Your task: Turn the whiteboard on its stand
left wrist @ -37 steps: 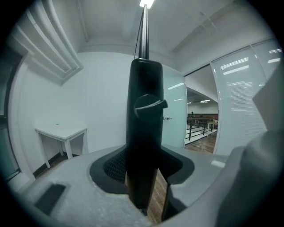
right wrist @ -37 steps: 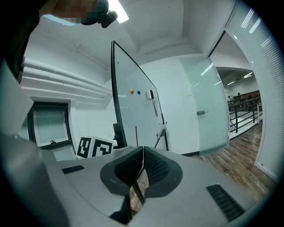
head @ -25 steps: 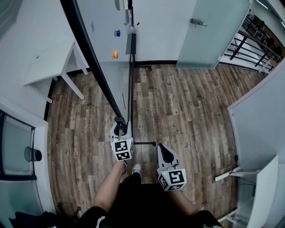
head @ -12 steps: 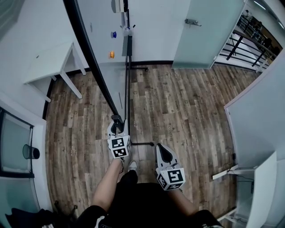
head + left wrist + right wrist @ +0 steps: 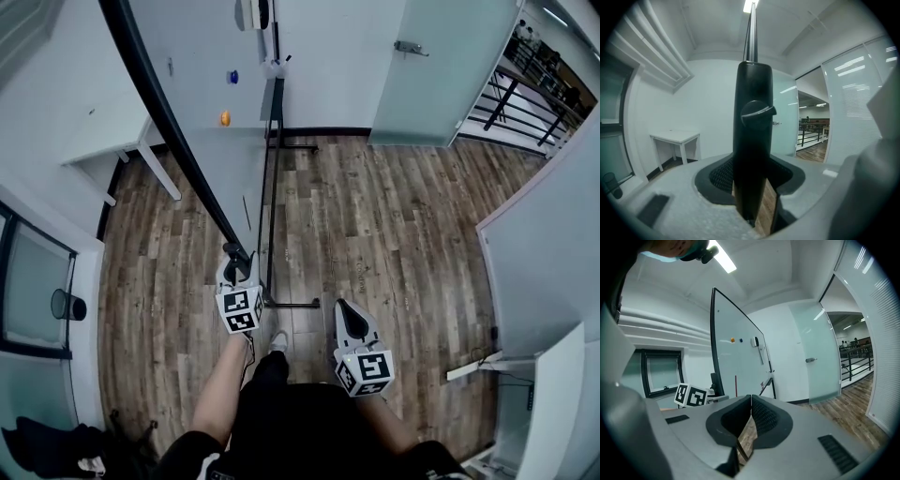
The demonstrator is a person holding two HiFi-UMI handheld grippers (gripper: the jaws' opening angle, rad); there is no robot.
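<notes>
Left gripper [image 5: 235, 270] clamps whiteboard [image 5: 208, 84] near edge, right gripper [image 5: 348, 320] clenched empty; one-sided grip may slip when board pivots

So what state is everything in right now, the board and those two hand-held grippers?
Whiteboard, upright on its stand, near edge clamped.
Left hand-held gripper, shut on the whiteboard's edge.
Right hand-held gripper, shut, empty, clear of the board.
Magnets, stuck on the board face.
</notes>
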